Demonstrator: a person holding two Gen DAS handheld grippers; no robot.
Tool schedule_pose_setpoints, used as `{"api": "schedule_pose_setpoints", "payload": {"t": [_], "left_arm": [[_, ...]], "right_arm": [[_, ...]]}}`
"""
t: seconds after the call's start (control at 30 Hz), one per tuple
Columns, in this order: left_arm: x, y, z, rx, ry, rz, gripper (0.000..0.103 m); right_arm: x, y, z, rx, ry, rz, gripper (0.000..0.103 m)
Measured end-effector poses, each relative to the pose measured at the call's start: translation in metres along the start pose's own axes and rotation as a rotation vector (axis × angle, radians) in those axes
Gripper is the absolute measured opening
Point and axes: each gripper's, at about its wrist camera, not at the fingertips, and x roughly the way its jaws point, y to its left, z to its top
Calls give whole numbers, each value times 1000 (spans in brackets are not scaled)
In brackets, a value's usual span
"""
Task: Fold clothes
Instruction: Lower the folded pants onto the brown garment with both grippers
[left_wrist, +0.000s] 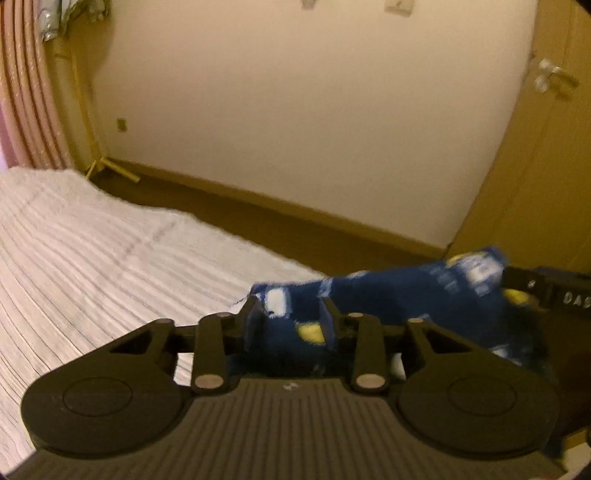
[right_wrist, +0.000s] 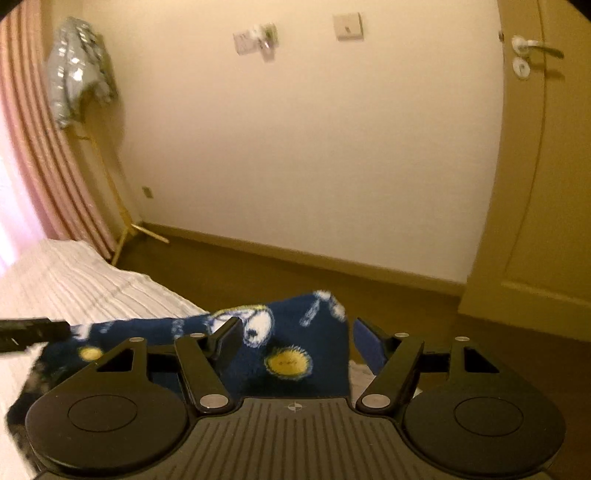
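A dark blue garment (left_wrist: 388, 299) printed with white and yellow shapes hangs stretched between my two grippers above the white bed (left_wrist: 92, 251). My left gripper (left_wrist: 291, 314) is shut on one edge of it. In the left wrist view the cloth runs right to the other gripper (left_wrist: 546, 291). In the right wrist view the garment (right_wrist: 288, 350) fills the gap of my right gripper (right_wrist: 295, 332), whose jaws stand wide apart, the cloth lying against the left finger (right_wrist: 229, 336). The left gripper (right_wrist: 29, 332) shows at the left edge.
The white ribbed bedcover (right_wrist: 74, 280) ends at a brown floor (right_wrist: 295, 273). A cream wall, a wooden door (right_wrist: 546, 184) with a handle at right, a pink curtain (right_wrist: 44, 166) and a wooden rack with a grey garment (right_wrist: 74, 66) at left.
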Motion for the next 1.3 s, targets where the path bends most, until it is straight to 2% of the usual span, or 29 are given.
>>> {"api": "schedule_pose_setpoints", "payload": {"t": [0.03,0.13,0.2,0.37,0.47,0.67,0.77,0.83,0.93,1.03,1.2,1.3], "left_arm": [[12,2,-7,-6,9,11,29],[36,10,-33,-6,-5,31,29],[49,17,-51,-28,-25,15,30],[42,22,-54,-64,-55,-13,30],[29,27,-55,-83,-78,-33,25],[-49,33,-66,-116,-178,-94,24],[-65,25,-85,-81,-161,-90,24],[-57,24,-105,-78,-89,-79,18],[-49,32,-128,-126,-68,-64,18],[-40,39,-131,-185,-60,-74,18],[-51,29,-127,-139,-44,-34,18],[-63,25,-129,-124,-71,-24,17]], "right_arm": [[10,2,-4,-3,13,0,58],[38,7,-18,-35,46,-5,57],[53,8,-29,-72,58,-10,57],[70,10,-48,-136,51,-16,57],[53,1,-45,-88,25,11,57],[-25,-10,-48,-25,-34,52,57],[-58,-7,-67,-5,-37,50,57],[-75,-4,-81,5,-29,47,57],[-70,2,-105,-8,58,53,57],[-67,7,-126,-91,56,36,57],[-68,12,-130,-120,68,23,57],[-82,12,-129,-95,58,24,57]]}}
